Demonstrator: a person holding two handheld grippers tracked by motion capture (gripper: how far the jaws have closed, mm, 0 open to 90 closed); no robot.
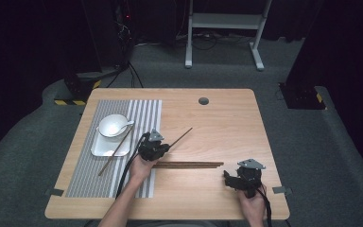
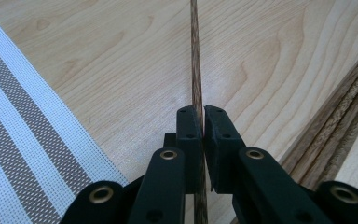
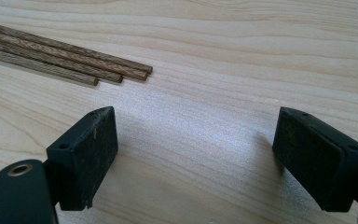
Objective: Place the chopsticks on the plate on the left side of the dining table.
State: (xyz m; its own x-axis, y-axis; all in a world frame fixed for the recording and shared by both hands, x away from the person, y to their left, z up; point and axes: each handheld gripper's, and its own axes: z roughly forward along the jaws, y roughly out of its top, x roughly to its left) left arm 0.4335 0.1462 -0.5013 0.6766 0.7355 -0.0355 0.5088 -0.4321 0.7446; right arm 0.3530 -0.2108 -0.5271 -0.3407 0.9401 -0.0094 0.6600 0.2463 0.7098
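The left forearm comes in from the bottom edge and slants up toward the middle of the table, its hand wrapped around the back of the left gripper (image 1: 166,147). In the left gripper view that gripper (image 2: 197,122) has its two black jaws pressed nearly together, pinching a thin chopstick (image 2: 196,70). The right hand (image 1: 251,202) sits low near the front right, holding the right gripper (image 1: 228,177), whose jaws stand wide apart in the right gripper view (image 3: 196,149).
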